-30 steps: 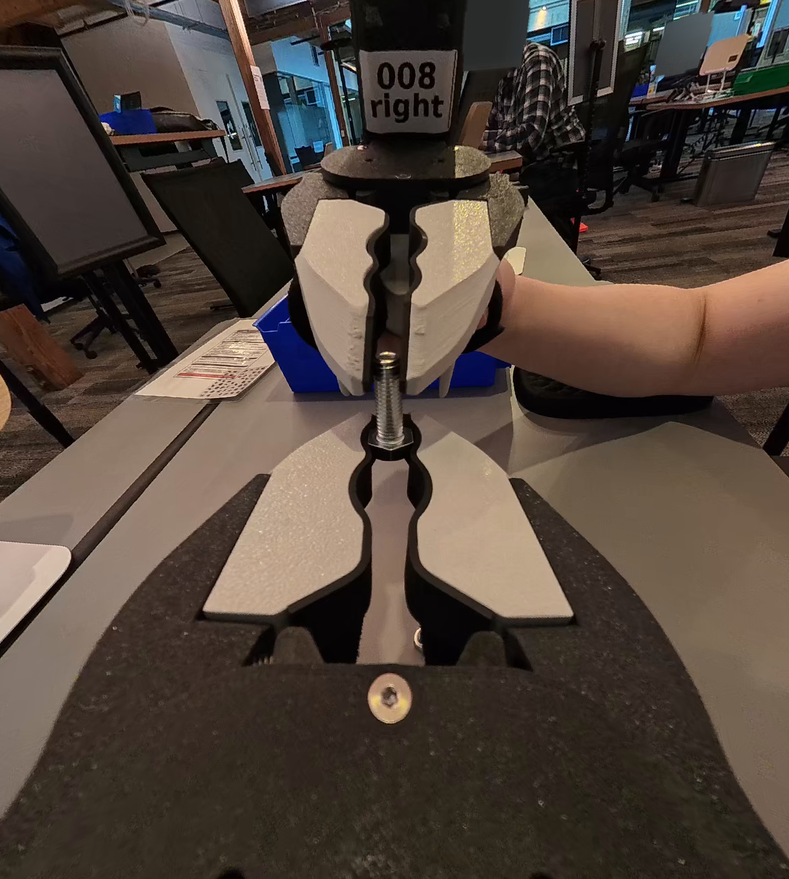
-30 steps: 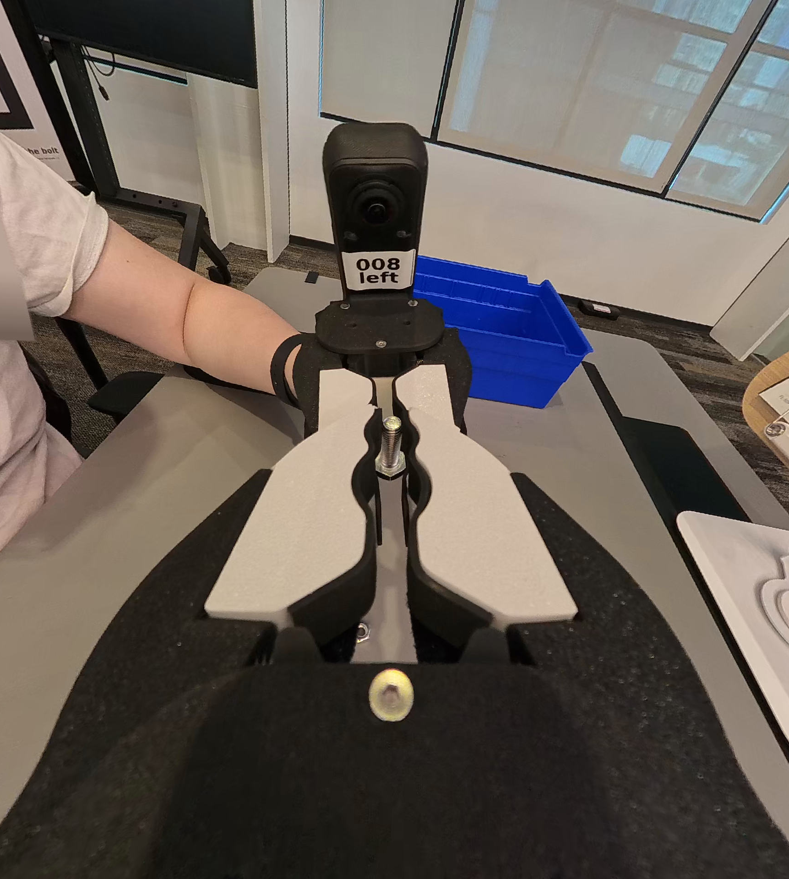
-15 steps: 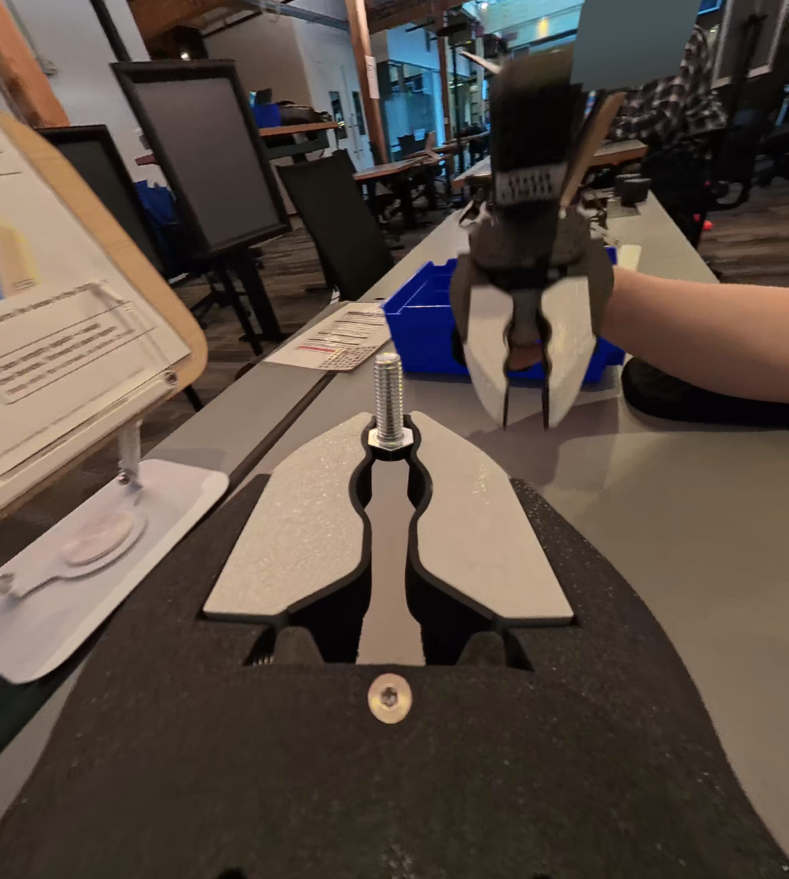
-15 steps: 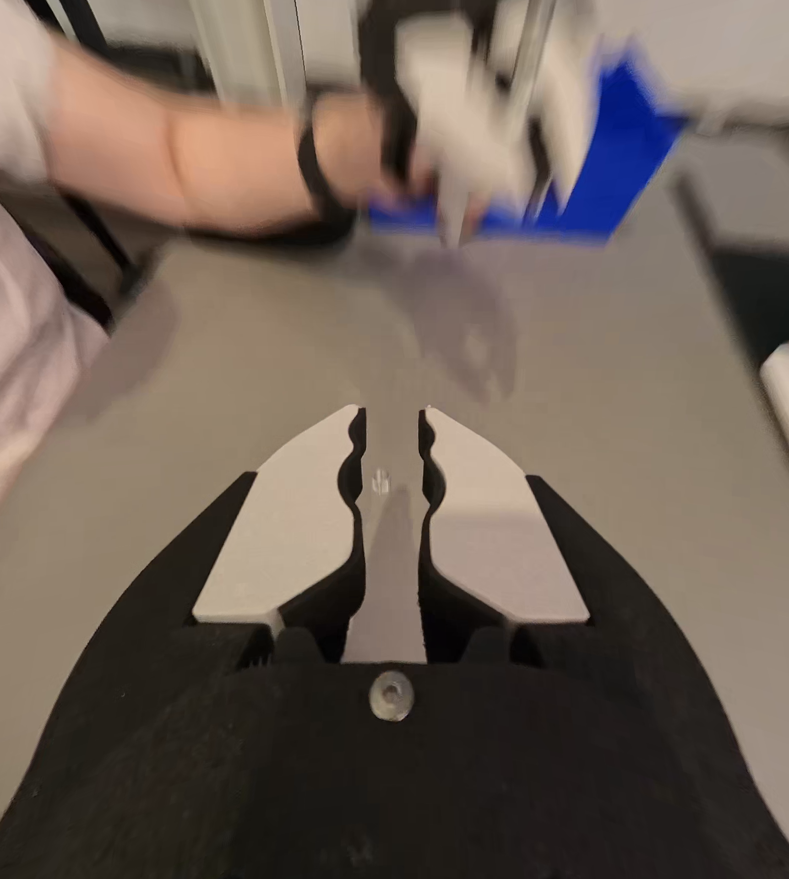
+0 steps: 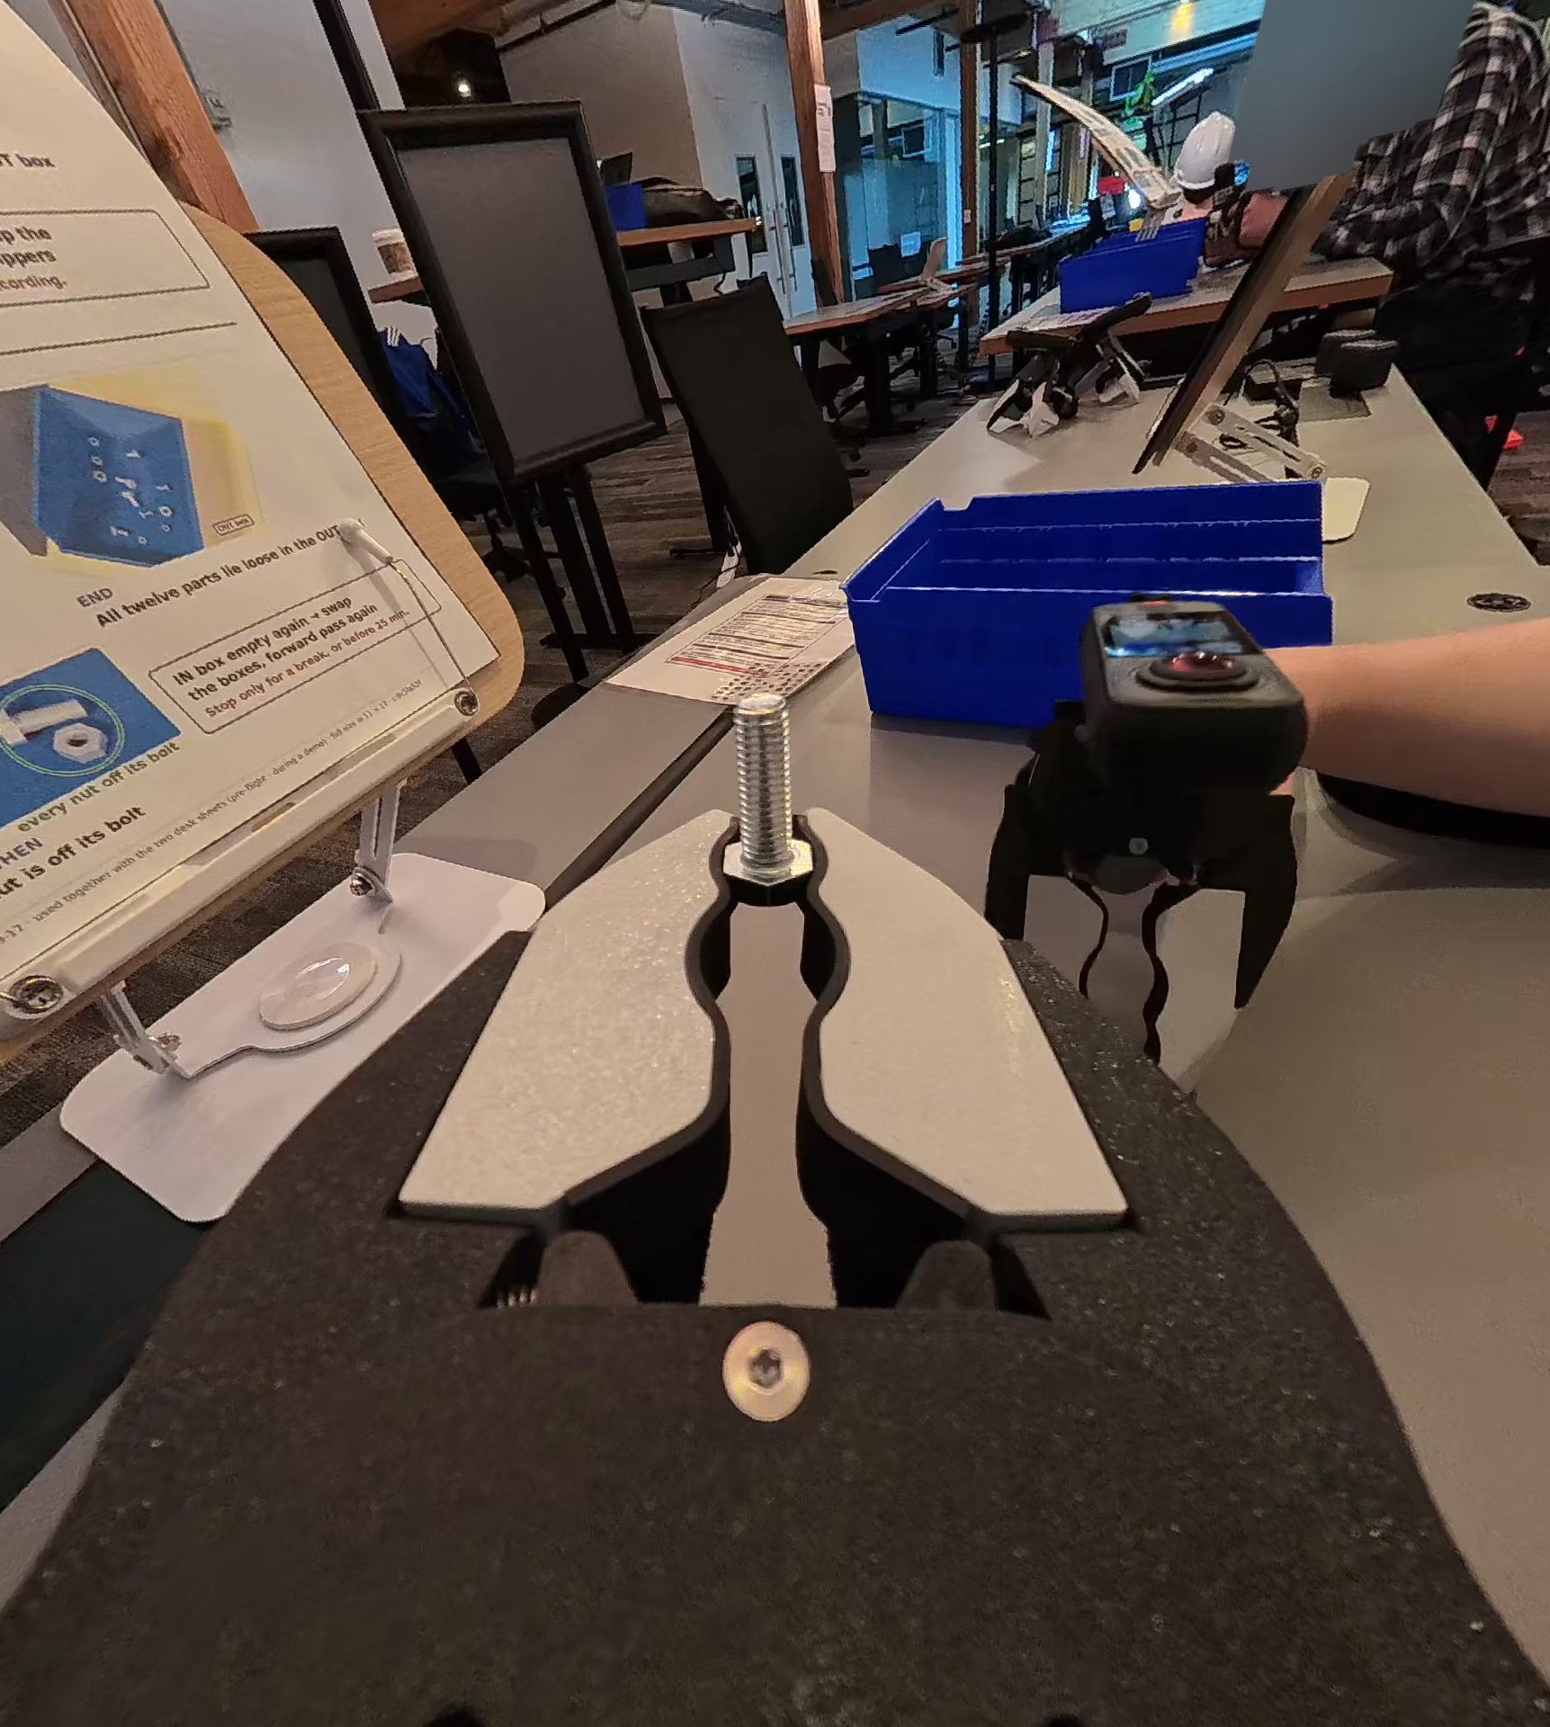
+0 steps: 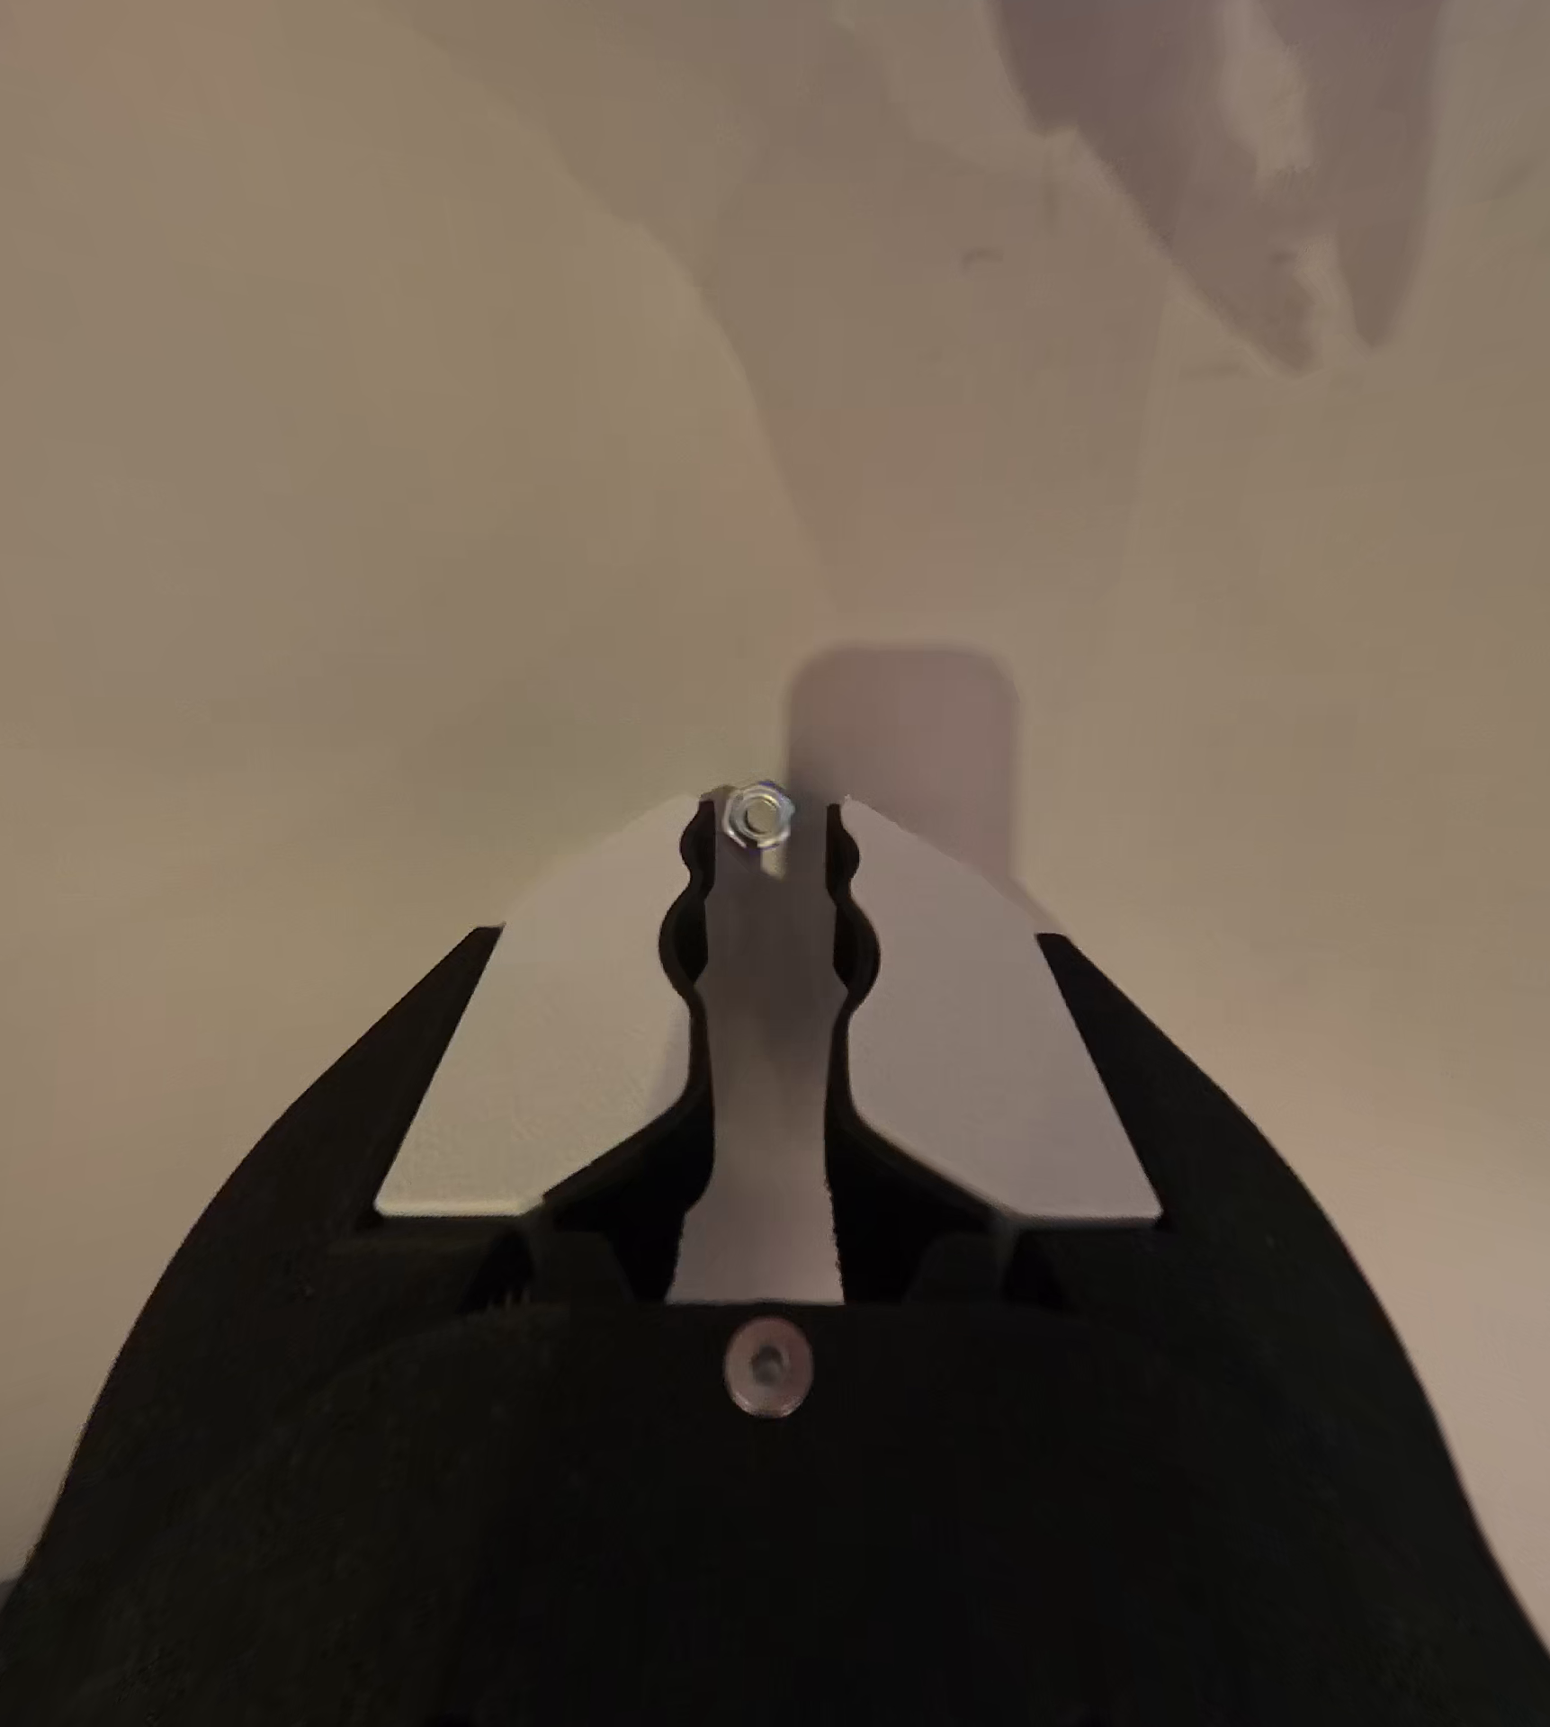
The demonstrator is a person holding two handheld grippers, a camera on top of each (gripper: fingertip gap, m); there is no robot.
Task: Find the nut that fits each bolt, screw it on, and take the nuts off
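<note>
In the left wrist view my left gripper (image 5: 766, 846) is shut on the hex head of a silver bolt (image 5: 761, 766), which stands upright with its bare thread pointing up. My right gripper (image 5: 1121, 1009) is to its right, pointing down at the grey table (image 5: 1406, 1168). In the right wrist view the right gripper (image 6: 771, 813) is open, close above the table. A small silver nut (image 6: 757, 822) sits between its fingertips, against the left one and clear of the right one. I cannot tell whether the nut rests on the table.
A blue bin (image 5: 1079, 654) stands behind the right gripper. An instruction board (image 5: 191, 561) on a white base (image 5: 303, 991) stands at the left table edge. A printed sheet (image 5: 752, 635) lies beside the bin. A forearm (image 5: 1453, 710) reaches in from the right. The grippers' ends are close to 20 cm from one another.
The right gripper left the bolt with the nut, swung down to the table and opened. The left gripper swung left with the bolt, which now has no nut on it.
</note>
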